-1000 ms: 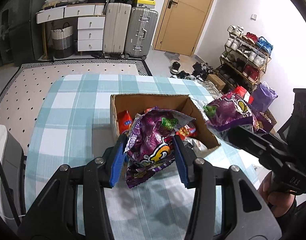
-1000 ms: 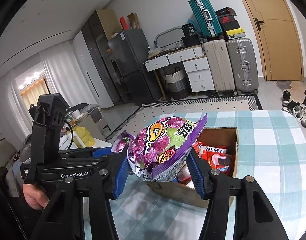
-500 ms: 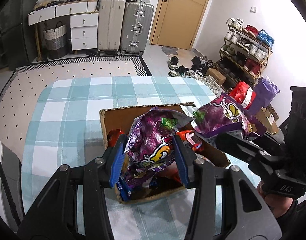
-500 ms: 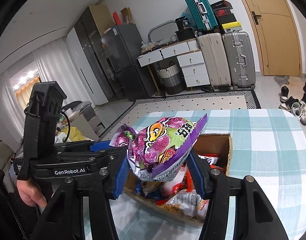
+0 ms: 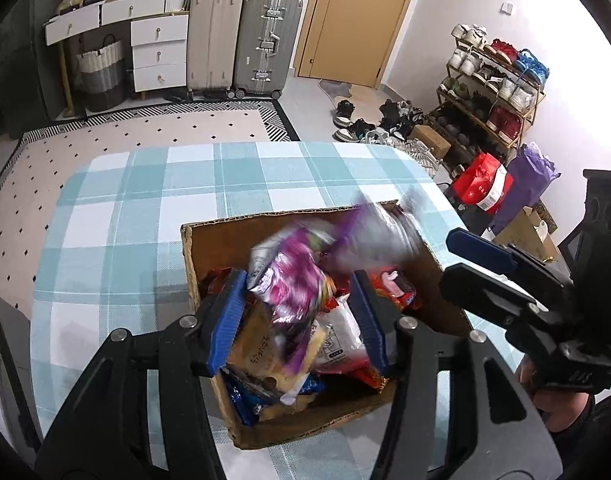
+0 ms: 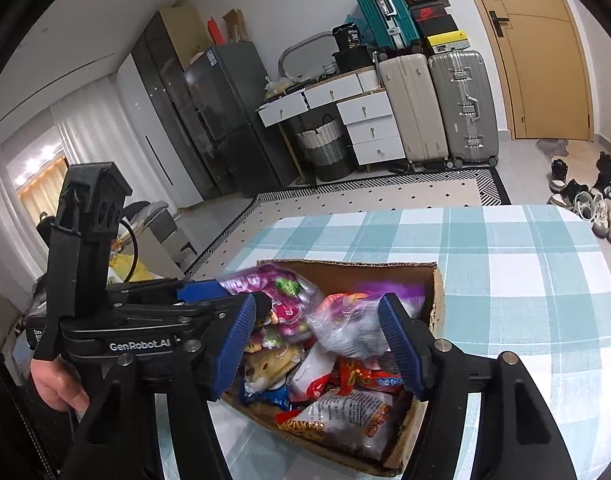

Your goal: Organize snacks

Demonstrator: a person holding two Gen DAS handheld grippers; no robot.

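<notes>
Both purple snack bags, clamped above the box a second ago, now sit loose between jaws that have just been opening.

Left wrist view: left gripper (image 5: 299, 316) is parted, blue pads clear of the crinkled purple foil snack bag (image 5: 293, 280), which is motion-blurred between them over the open brown cardboard box (image 5: 225, 240). A second purple foil bag (image 5: 379, 232), also blurred, lies at the box's far right corner. The right gripper (image 5: 471, 256) reaches in from the right, just beside the box's right wall, a hand (image 5: 553, 404) on its grip. The box rests on a teal-and-white checked tablecloth (image 5: 145, 200). Beyond: two upright suitcases (image 5: 241, 36), a tan door, a shoe rack at far right.

Right wrist view: right gripper (image 6: 319, 344) is moderately wide; its bag (image 6: 351, 324) lies between the pads, not pressed, atop the other packets. The first bag (image 6: 273, 286) sits to its left, beside the left gripper (image 6: 209, 292), which crosses the box's left rim. The box (image 6: 437, 300) is crowded with red, white and blue packets; exact count cannot be told. Three suitcases visible, one teal (image 6: 379, 6) stacked high.
</notes>
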